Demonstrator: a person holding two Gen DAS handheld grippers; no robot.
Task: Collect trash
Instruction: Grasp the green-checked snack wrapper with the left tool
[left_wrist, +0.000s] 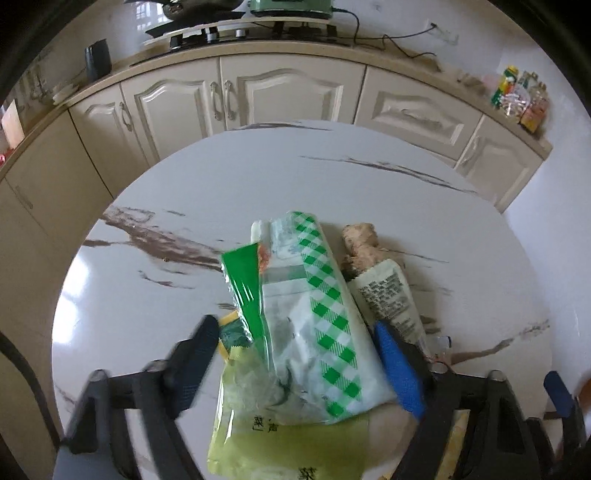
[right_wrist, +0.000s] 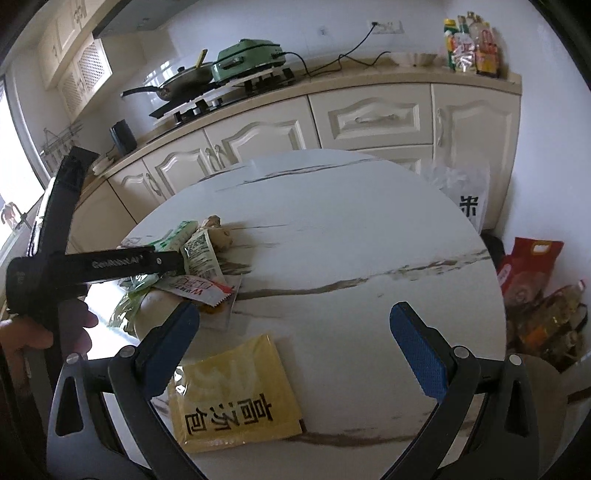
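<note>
A pile of trash lies on the round marble table (left_wrist: 184, 192): a white bag with green checks (left_wrist: 325, 317), a green wrapper (left_wrist: 243, 280), a yellow-green packet (left_wrist: 288, 446), a cream printed sachet (left_wrist: 391, 295) and a ginger root (left_wrist: 358, 240). My left gripper (left_wrist: 295, 326) straddles the checked bag; its right pad (left_wrist: 399, 369) touches the bag's edge, while the left pad stands apart from it. My right gripper (right_wrist: 293, 314) hangs open over the table, just above a flat yellow sachet (right_wrist: 236, 398). A red-and-white sachet (right_wrist: 199, 288) lies by the pile.
Cream cabinets (left_wrist: 258, 96) with a hob, a pan and a green appliance (right_wrist: 247, 59) stand behind the table. Bottles (right_wrist: 469, 48) stand on the counter's right end. A white bag (right_wrist: 465, 195) and packaged goods (right_wrist: 535, 295) sit on the floor right of the table.
</note>
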